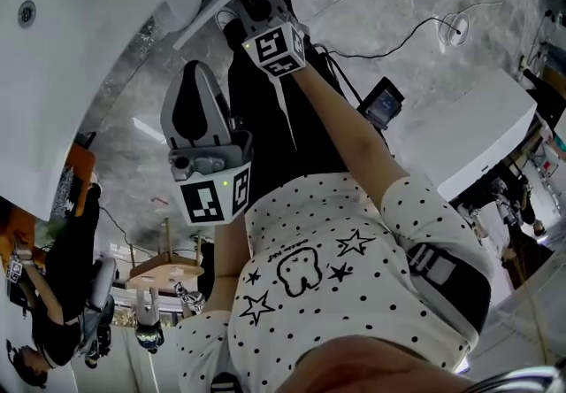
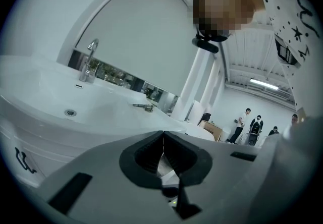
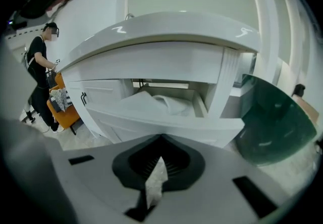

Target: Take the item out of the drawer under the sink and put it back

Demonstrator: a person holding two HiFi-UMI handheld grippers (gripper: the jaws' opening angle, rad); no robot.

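A white cloth point(image 3: 162, 103) lies in the open drawer point(image 3: 166, 126) under the sink. It is bunched highest toward the drawer's right wall and shows above the front edge. The drawer stands pulled out of the white cabinet point(image 3: 101, 94), below the counter's curved front edge.

The right gripper point(image 3: 161, 141) hangs in front of the drawer, apart from it, with its fingers pressed together. A pale sliver shows at their seam, and I cannot tell whether it is cloth or floor. The left gripper point(image 2: 162, 134) sits above the counter's edge, looking across the basin point(image 2: 70, 112) toward the faucet point(image 2: 90, 59); its fingers also meet, with nothing between them.

A dark green rounded thing point(image 3: 275, 122) stands just right of the cabinet. A person in black point(image 3: 40, 74) stands beside an orange seat point(image 3: 64, 109) to its left.
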